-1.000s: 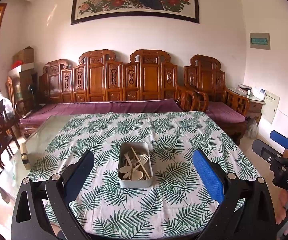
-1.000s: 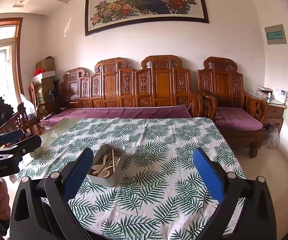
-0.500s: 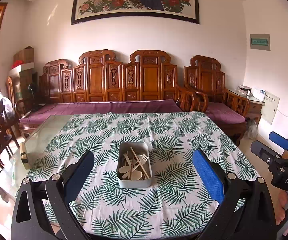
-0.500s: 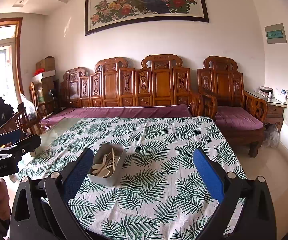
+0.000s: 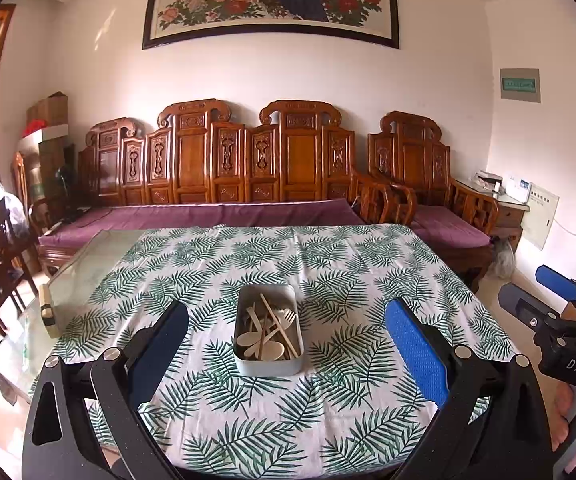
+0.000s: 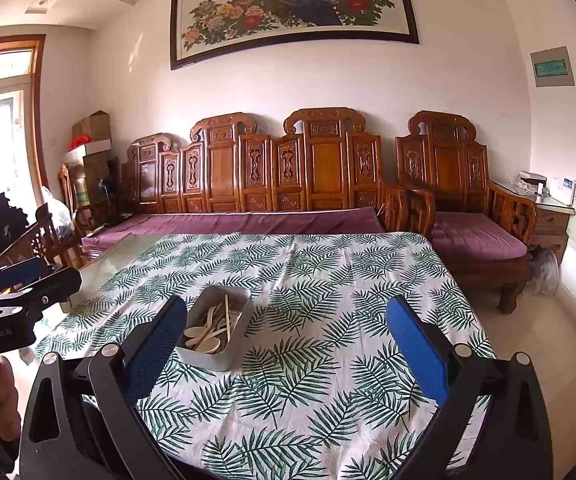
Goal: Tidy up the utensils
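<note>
Spoons [image 5: 262, 345] and sticks lay jumbled in a grey tin [image 5: 268, 329] on the leaf-print tablecloth [image 5: 327, 264]. Left gripper [image 5: 288, 354] and right gripper [image 6: 288, 354] both gaped wide, holding nothing, hovering near the tin.

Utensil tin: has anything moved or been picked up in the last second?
Nothing visibly changed. The tin sits on the leaf-print cloth with its utensils inside, and the left gripper and right gripper both hang open and empty short of it, as before.
</note>
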A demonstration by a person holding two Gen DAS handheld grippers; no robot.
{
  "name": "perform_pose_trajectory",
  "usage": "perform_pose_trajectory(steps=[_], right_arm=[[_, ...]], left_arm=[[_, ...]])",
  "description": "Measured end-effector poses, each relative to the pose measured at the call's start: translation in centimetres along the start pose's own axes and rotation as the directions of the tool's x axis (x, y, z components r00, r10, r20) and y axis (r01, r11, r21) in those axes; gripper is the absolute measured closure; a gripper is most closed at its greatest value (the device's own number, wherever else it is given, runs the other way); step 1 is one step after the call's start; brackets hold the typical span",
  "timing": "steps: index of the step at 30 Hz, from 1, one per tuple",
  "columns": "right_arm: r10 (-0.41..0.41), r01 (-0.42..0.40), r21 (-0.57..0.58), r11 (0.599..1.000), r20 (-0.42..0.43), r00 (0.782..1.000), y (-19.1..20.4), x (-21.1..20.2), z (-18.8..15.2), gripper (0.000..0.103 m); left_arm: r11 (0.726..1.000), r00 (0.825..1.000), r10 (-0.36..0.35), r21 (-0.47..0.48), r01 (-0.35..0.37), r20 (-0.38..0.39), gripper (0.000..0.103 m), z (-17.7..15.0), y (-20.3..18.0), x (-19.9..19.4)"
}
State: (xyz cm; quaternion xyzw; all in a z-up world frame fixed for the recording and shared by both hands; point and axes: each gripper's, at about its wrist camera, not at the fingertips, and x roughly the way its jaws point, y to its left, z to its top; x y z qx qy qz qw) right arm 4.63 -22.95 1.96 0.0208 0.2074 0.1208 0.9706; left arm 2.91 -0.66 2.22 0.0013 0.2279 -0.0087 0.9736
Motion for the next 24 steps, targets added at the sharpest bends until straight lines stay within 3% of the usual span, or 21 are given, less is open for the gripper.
perform_pose_trajectory(steps=[24], right_arm=[[0.005, -0.005, -0.001, 1.000, -0.005, 1.000, 0.23, 0.09, -0.43, 0.003]], left_arm=[[1.000, 1.000, -0.007, -0.008, 0.007, -0.006, 0.008, -0.14, -0.18, 0.06]])
